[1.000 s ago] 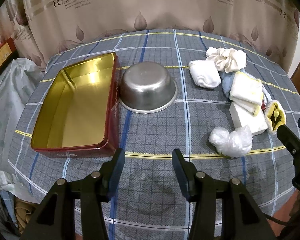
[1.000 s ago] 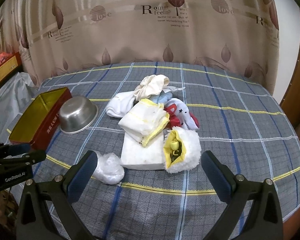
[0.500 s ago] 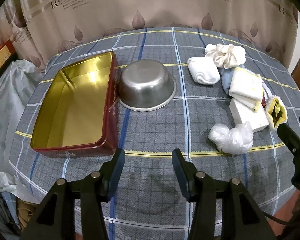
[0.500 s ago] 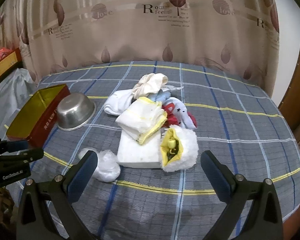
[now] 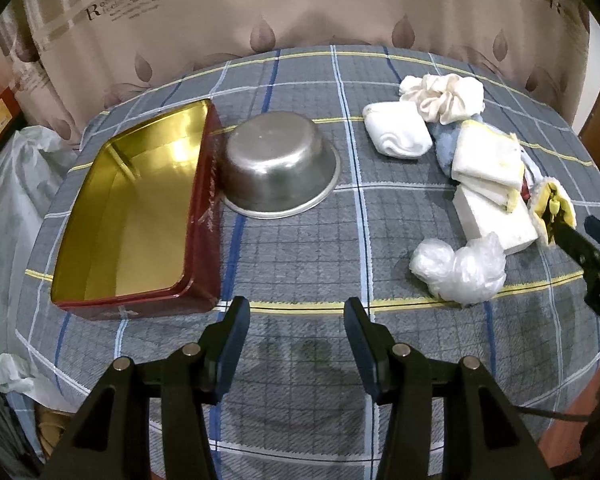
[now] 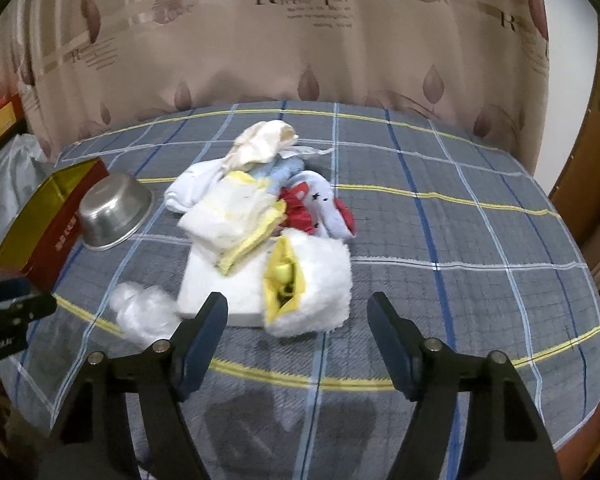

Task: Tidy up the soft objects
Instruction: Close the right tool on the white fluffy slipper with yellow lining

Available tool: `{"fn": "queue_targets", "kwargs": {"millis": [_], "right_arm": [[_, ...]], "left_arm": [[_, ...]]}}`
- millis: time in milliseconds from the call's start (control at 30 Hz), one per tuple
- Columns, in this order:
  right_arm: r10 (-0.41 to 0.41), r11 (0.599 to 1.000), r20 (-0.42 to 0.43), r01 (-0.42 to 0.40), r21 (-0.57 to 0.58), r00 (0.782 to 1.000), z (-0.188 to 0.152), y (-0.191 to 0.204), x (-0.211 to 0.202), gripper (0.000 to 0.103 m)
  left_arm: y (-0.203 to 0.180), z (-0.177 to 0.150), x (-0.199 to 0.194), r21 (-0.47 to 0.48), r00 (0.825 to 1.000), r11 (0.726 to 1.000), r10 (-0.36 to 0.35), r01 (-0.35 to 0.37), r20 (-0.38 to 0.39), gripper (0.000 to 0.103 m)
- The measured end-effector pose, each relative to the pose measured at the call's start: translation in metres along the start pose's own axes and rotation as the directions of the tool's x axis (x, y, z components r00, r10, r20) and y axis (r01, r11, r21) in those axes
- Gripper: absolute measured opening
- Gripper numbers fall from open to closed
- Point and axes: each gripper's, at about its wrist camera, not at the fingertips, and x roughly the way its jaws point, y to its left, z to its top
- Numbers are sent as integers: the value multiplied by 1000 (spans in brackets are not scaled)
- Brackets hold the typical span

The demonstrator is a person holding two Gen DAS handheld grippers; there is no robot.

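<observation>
A pile of soft things lies on the checked tablecloth: a fluffy white and yellow pouch (image 6: 312,280), a white foam block (image 6: 220,292), folded white and yellow cloths (image 6: 232,220), a crumpled clear plastic bag (image 6: 144,312), white socks (image 5: 398,134) and a cream scrunchie (image 5: 444,94). My right gripper (image 6: 298,314) is open, just in front of the fluffy pouch, jaws wide. My left gripper (image 5: 296,320) is open and empty, above bare cloth near the front edge, between the red tin (image 5: 132,216) and the plastic bag (image 5: 458,272).
An open red tin with a gold inside sits at the left. An upturned steel bowl (image 5: 280,168) stands beside it. A patterned curtain (image 6: 300,40) hangs behind the round table. White bags (image 5: 4,200) lie off the table's left edge.
The right gripper has moved forward toward the fluffy pouch, and its jaws have narrowed somewhat. The left gripper has barely shifted.
</observation>
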Motion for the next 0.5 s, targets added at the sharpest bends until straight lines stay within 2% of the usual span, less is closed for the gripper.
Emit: {"fn": "queue_targets", "kwargs": {"millis": [300, 467, 500], "right_arm": [[-11, 1000, -13, 12, 13, 1000, 12, -10, 28, 68], [-2, 1000, -38, 3, 19, 999, 13, -17, 43, 61], [5, 1000, -41, -4, 20, 999, 13, -18, 44, 55]], "left_arm": [[-12, 7, 8, 29, 1000, 999, -18, 18, 4, 50], [-21, 12, 10, 56, 999, 997, -44, 44, 9, 50], [-22, 12, 10, 60, 999, 997, -50, 50, 10, 50]]}}
